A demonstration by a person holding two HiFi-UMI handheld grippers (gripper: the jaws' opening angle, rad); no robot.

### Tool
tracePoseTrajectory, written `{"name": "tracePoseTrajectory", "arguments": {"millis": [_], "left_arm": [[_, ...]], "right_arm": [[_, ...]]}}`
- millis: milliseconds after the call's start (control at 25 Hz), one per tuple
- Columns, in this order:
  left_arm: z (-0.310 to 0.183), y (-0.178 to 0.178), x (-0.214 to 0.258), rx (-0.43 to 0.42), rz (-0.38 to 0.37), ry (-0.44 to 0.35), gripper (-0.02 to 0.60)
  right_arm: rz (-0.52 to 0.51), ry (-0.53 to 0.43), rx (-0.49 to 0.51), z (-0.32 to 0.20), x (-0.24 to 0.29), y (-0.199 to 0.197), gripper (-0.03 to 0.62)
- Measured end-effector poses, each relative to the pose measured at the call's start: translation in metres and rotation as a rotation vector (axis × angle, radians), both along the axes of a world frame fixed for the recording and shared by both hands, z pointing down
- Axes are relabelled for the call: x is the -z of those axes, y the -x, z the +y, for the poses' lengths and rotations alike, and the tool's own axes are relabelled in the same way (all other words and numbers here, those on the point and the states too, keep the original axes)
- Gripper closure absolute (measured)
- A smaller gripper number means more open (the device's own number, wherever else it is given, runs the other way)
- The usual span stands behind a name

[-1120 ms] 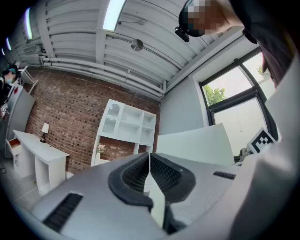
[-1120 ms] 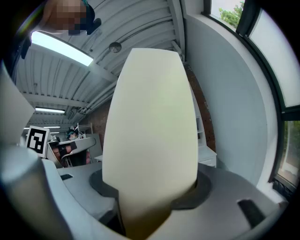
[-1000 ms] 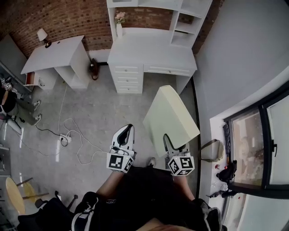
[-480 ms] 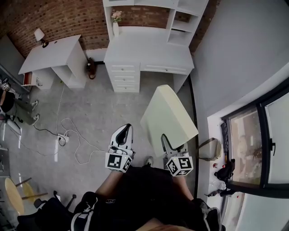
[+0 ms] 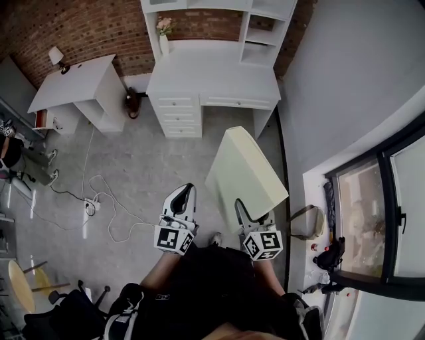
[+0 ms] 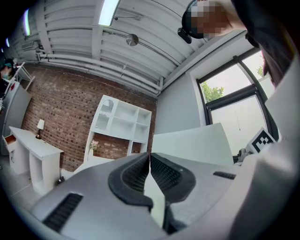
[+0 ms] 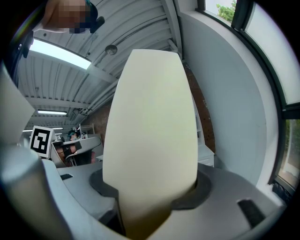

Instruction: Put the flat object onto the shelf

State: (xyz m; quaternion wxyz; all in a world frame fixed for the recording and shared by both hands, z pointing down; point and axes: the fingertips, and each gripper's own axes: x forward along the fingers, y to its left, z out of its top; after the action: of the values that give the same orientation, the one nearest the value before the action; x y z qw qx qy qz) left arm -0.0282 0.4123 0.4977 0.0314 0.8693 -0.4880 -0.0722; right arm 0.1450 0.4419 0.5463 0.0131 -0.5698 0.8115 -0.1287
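Note:
A thick pale cream slab, the flat object, is held up edge-on above the floor. My right gripper is shut on its near edge, and in the right gripper view the slab fills the middle between both pads. My left gripper is shut with nothing in it, left of the slab; its pads meet. The white shelf unit stands on a white desk against the brick wall ahead; the shelf unit also shows in the left gripper view.
A second white desk with a lamp stands at the left. A white cable and power strip lie on the grey floor. A grey wall and window run along the right. A vase of flowers sits on the main desk.
The view has drifted forward: the desk and shelf unit sit lower and closer in the head view. Both grippers and the slab keep their places relative to each other.

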Motion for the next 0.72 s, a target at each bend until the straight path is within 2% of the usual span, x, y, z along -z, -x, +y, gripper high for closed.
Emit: {"name": "tracePoseTrajectory", "arguments": {"millis": [120,360,520,720], "left_arm": [[-0.004,-0.014,-0.005,0.004,-0.001,0.011,0.565],[-0.033,-0.016,-0.017,0.026,-0.007,0.043,0.564],[-0.077,-0.013,-0.023,0.034,-0.002,0.051,0.565],[-0.158,-0.012,-0.025,0.002,0.017,0.042,0.565]], "right_arm": [[0.000,-0.014,0.020,-0.011,0.003,-0.013,0.309],[-0.012,0.001,0.029,-0.039,-0.002,-0.020,0.309],[0.002,0.013,0.027,-0.079,-0.005,-0.018,0.309],[0.033,0.013,0.003,-0.149,-0.005,-0.015,0.309]]}}
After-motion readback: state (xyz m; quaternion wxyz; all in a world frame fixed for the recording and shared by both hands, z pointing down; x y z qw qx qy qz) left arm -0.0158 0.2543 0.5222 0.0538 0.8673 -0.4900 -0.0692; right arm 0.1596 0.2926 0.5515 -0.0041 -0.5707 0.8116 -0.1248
